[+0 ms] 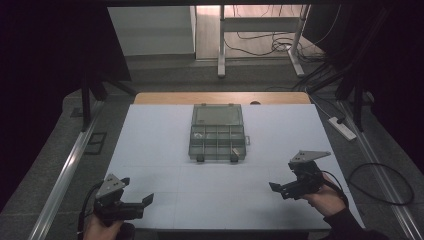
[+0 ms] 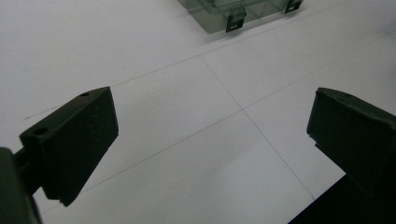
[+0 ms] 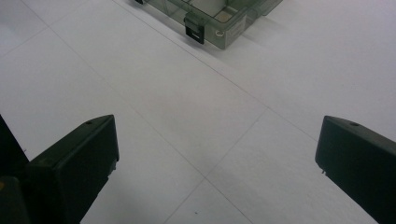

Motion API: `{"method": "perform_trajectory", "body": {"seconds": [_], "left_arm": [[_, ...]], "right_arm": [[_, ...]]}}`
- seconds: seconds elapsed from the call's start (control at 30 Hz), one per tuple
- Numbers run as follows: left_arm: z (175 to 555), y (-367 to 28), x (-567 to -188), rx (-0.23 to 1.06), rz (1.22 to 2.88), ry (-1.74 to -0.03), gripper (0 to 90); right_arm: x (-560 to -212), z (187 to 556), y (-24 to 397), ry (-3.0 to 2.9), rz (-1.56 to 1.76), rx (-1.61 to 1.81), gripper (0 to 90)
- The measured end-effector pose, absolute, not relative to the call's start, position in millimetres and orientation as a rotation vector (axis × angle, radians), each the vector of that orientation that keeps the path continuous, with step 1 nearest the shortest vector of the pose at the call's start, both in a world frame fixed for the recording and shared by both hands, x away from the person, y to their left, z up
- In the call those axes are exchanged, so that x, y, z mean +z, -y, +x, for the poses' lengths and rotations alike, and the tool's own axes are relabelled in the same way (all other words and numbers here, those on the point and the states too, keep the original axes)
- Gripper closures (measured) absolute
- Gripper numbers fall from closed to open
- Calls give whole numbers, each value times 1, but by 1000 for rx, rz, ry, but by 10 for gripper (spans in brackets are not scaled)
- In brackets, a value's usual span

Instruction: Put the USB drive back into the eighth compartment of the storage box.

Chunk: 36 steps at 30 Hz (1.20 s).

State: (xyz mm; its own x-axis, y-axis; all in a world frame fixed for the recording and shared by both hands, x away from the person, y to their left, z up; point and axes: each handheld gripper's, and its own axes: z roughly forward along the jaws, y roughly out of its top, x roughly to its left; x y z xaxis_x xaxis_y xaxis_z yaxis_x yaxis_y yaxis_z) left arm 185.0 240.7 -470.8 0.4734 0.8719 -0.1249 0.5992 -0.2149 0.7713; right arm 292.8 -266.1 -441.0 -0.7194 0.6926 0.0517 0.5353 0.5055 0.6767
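Note:
A clear grey plastic compartment box (image 1: 218, 132) lies in the middle of the white table (image 1: 150, 135), its lid open toward the far side. Its front latches (image 2: 235, 21) hang down, and one near corner (image 3: 219, 25) appears at the top of the right gripper view. My left gripper (image 1: 142, 202) is held low at the near left edge, open and empty. At the near right, my right gripper (image 1: 280, 189) hovers open and empty too, pointing left. In both gripper views the black jaws stand wide apart over bare table.
A wooden strip (image 1: 220, 97) borders the table's far edge. A white power strip (image 1: 342, 127) and cables lie on the floor at right. A desk frame (image 1: 260, 40) stands beyond. Metal rails (image 1: 65, 170) run along both sides.

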Motion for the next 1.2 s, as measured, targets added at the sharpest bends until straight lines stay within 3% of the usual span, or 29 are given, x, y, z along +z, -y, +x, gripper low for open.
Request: {"method": "perform_trajectory", "body": {"seconds": [1.2], "left_arm": [[185,-241,-471,432,1924,-1227,20]], "right_arm": [[-441,274,303,-2446,1118,1028,0]]}}
